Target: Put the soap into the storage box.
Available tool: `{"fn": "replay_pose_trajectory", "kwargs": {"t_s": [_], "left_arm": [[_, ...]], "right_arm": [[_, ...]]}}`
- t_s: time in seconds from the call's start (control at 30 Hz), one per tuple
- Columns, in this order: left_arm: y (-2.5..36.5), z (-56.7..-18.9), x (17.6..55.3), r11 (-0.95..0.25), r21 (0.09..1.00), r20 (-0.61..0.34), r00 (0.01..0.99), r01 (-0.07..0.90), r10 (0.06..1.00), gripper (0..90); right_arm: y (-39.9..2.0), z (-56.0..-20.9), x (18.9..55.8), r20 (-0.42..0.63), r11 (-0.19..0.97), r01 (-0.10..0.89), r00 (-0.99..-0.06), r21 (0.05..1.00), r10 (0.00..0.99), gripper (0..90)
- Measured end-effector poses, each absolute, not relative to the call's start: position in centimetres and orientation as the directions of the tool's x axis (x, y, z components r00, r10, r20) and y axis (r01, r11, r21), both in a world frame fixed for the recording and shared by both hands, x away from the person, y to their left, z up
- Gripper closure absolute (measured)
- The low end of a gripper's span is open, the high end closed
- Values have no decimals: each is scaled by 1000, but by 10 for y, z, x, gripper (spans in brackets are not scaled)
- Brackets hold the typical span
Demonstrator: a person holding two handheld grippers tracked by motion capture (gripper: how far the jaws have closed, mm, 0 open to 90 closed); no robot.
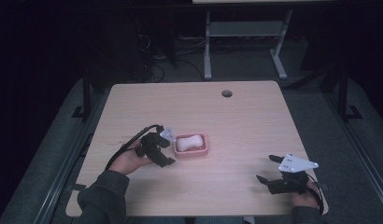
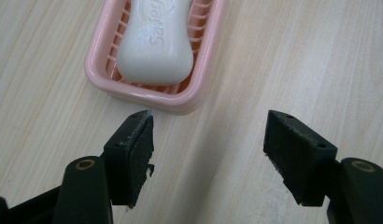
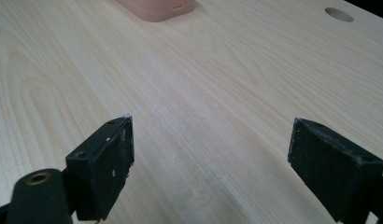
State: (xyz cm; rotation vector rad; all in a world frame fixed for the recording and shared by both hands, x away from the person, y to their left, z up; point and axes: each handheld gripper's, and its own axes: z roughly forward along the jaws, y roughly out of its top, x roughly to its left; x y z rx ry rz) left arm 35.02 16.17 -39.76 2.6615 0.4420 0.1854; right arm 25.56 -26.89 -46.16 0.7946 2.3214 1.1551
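A white bar of soap [image 1: 188,142] [image 2: 154,44] lies in a pink slatted soap dish [image 1: 203,150] [image 2: 99,65] left of the table's middle. My left gripper [image 1: 168,148] [image 2: 208,140] stands open just off the dish's left end, jaws wide apart with bare wood between them and touching nothing. Near the front right corner my right gripper [image 1: 266,169] [image 3: 210,144] is open over bare wood, pointing left. A corner of the soap dish [image 3: 157,7] peeks in at the top of the right gripper view.
The light wooden table [image 1: 255,126] has a round cable hole [image 1: 226,93] [image 3: 339,14] near its far edge. Beyond it, on the dark floor, stand a grey metal frame [image 1: 243,42] and cables. Bare wood stretches between the two grippers.
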Motion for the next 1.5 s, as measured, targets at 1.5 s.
{"fn": "replay_pose_trajectory", "kwargs": {"t_s": [1.5], "left_arm": [[202,-415,317,-835,451,48,926,314,374,297]], "right_arm": [[-271,-464,256,-127,504,313,-739,805,662,137]]}}
